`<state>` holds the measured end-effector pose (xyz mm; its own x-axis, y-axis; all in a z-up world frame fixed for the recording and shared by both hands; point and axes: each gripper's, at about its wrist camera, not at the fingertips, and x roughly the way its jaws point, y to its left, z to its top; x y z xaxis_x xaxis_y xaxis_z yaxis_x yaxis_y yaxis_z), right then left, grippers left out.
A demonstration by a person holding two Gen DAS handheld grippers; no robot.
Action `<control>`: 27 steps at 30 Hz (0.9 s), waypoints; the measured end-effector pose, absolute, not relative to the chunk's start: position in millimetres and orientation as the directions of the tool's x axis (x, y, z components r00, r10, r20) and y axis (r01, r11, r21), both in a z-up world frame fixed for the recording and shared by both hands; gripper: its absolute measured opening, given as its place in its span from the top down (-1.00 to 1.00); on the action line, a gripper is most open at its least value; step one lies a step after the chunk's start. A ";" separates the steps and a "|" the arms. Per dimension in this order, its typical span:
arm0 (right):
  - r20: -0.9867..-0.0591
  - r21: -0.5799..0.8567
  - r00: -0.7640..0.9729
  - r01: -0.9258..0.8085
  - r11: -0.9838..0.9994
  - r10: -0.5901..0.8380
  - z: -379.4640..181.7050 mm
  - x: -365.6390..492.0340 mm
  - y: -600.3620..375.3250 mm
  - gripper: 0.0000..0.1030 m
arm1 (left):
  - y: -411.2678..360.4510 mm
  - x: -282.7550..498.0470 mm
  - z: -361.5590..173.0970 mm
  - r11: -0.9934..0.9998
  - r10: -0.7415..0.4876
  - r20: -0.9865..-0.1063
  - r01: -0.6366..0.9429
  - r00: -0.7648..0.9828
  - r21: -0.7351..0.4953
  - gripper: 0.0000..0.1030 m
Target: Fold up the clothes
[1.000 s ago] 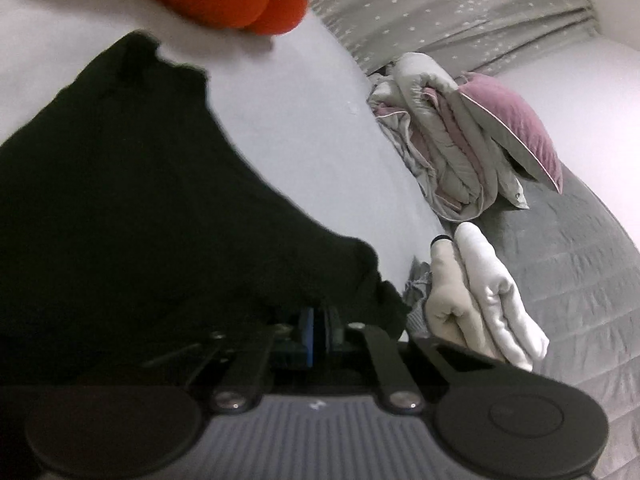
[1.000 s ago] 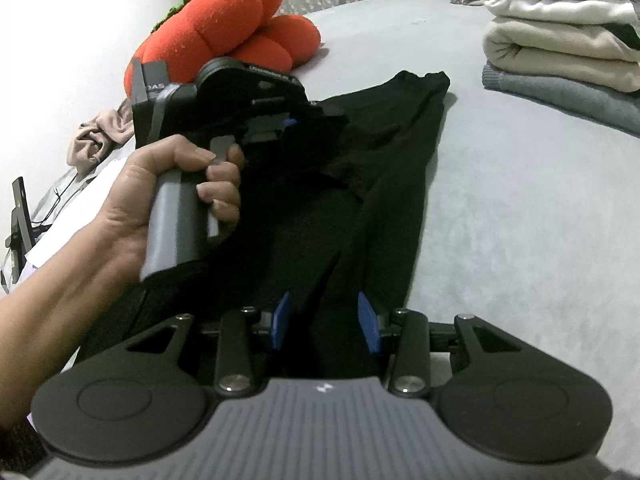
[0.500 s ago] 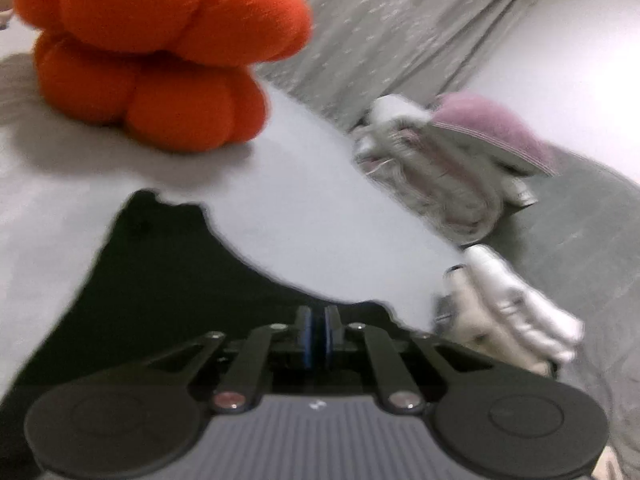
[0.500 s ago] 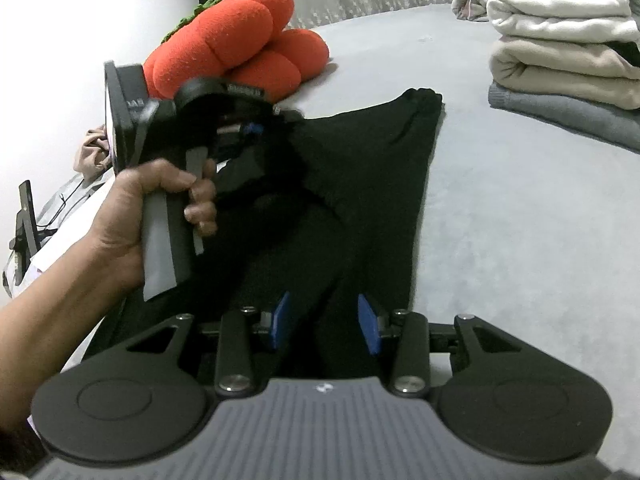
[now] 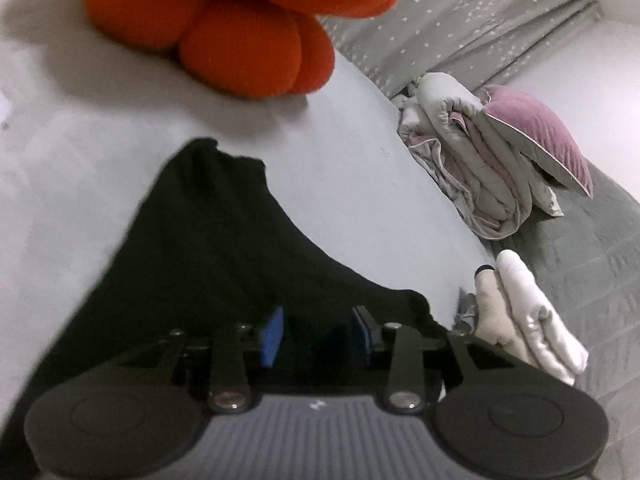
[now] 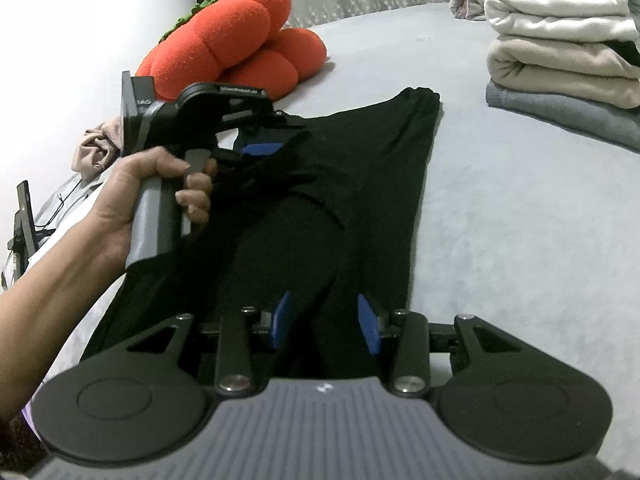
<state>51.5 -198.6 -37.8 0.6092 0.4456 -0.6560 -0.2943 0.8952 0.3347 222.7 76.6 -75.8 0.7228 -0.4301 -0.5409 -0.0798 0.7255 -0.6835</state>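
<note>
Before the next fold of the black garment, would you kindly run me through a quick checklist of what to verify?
1. Left gripper has let go: ok, its jaws are opening with the pads apart; black cloth lies under them.
2. Right gripper holds the black garment: cannot tell, cloth sits between the pads, contact unclear.
3. Garment flat: not ok, it is bunched near the left gripper.
4. Garment clear of the folded stack: ok, bare bed between.
5. Orange plush clear of the garment: ok.
</note>
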 end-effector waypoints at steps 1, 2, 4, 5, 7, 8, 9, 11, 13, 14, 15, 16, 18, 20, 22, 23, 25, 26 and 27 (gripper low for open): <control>-0.656 0.336 0.609 -0.292 0.895 0.445 -38.3 52.2 -199.0 0.18 | 73.8 224.4 -77.4 0.726 -0.424 -0.541 -0.084 0.726 -0.682 0.30; -0.657 0.338 0.609 -0.289 0.896 0.445 -38.9 53.0 -199.1 0.18 | 71.0 225.1 -77.4 0.733 -0.418 -0.539 -0.079 0.731 -0.676 0.44; -0.658 0.342 0.608 -0.285 0.896 0.444 -39.4 53.0 -199.2 0.18 | 65.4 225.6 -76.8 0.748 -0.406 -0.532 -0.064 0.744 -0.660 0.96; -0.658 0.340 0.609 -0.283 0.897 0.442 -39.2 52.9 -199.6 0.18 | 64.3 222.4 -74.4 0.753 -0.395 -0.511 -0.050 0.764 -0.656 0.98; -0.655 0.338 0.613 -0.284 0.897 0.441 -38.1 52.5 -200.2 0.18 | 63.0 213.8 -67.3 0.787 -0.342 -0.473 -0.027 0.812 -0.616 0.97; -0.654 0.338 0.615 -0.284 0.897 0.441 -37.6 52.5 -200.7 0.18 | 61.6 212.7 -65.5 0.815 -0.305 -0.490 -0.042 0.817 -0.578 0.97; -0.652 0.339 0.617 -0.283 0.897 0.441 -37.1 52.4 -201.2 0.18 | 60.0 212.5 -64.2 0.843 -0.264 -0.516 -0.064 0.815 -0.534 0.94; -0.648 0.338 0.620 -0.286 0.897 0.442 -35.5 51.9 -202.0 0.18 | 59.1 211.7 -61.9 0.878 -0.206 -0.552 -0.097 0.808 -0.469 0.59; -0.645 0.337 0.623 -0.288 0.896 0.443 -33.8 51.4 -202.8 0.18 | 63.3 207.4 -59.5 0.878 -0.203 -0.554 -0.101 0.807 -0.469 0.32; -0.643 0.336 0.625 -0.289 0.896 0.443 -33.0 51.1 -203.2 0.18 | 65.8 202.5 -57.3 0.872 -0.214 -0.543 -0.092 0.812 -0.481 0.28; -0.641 0.336 0.627 -0.291 0.896 0.443 -32.2 50.8 -203.5 0.18 | 67.4 197.0 -54.7 0.869 -0.227 -0.535 -0.079 0.814 -0.489 0.28; -0.637 0.342 0.624 -0.298 0.891 0.453 -30.4 49.8 -204.2 0.18 | 69.5 191.1 -53.3 0.869 -0.242 -0.532 -0.062 0.812 -0.491 0.28; -0.630 0.354 0.617 -0.313 0.881 0.472 -26.6 47.7 -205.7 0.18 | 72.1 179.4 -51.0 0.871 -0.277 -0.531 -0.025 0.800 -0.492 0.27; -0.627 0.369 0.599 -0.334 0.868 0.497 -23.0 45.1 -206.1 0.18 | 68.6 164.7 -49.2 0.874 -0.318 -0.542 0.020 0.778 -0.486 0.24; -0.630 0.386 0.570 -0.359 0.850 0.527 -19.6 42.1 -205.3 0.18 | 63.6 147.8 -49.5 0.877 -0.358 -0.552 0.068 0.753 -0.476 0.23; -0.633 0.395 0.553 -0.372 0.840 0.543 -18.6 40.0 -204.3 0.18 | 60.7 139.6 -50.3 0.879 -0.371 -0.556 0.088 0.743 -0.468 0.22; -0.641 0.413 0.519 -0.387 0.824 0.565 -17.6 36.1 -201.9 0.18 | 55.5 123.3 -52.6 0.884 -0.392 -0.563 0.127 0.727 -0.450 0.22; -0.646 0.418 0.506 -0.393 0.819 0.572 -17.7 33.9 -200.5 0.18 | 53.5 115.0 -54.1 0.886 -0.400 -0.565 0.147 0.722 -0.439 0.22; -0.652 0.420 0.493 -0.398 0.816 0.576 -17.7 31.6 -198.7 0.18 | 51.5 106.6 -55.6 0.888 -0.407 -0.567 0.166 0.716 -0.428 0.22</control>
<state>31.6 -198.7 -17.7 0.4930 0.5762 -0.6518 -0.3981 0.8156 0.4199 106.6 51.5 -55.6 0.7159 -0.4072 -0.5671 0.1658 0.8882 -0.4285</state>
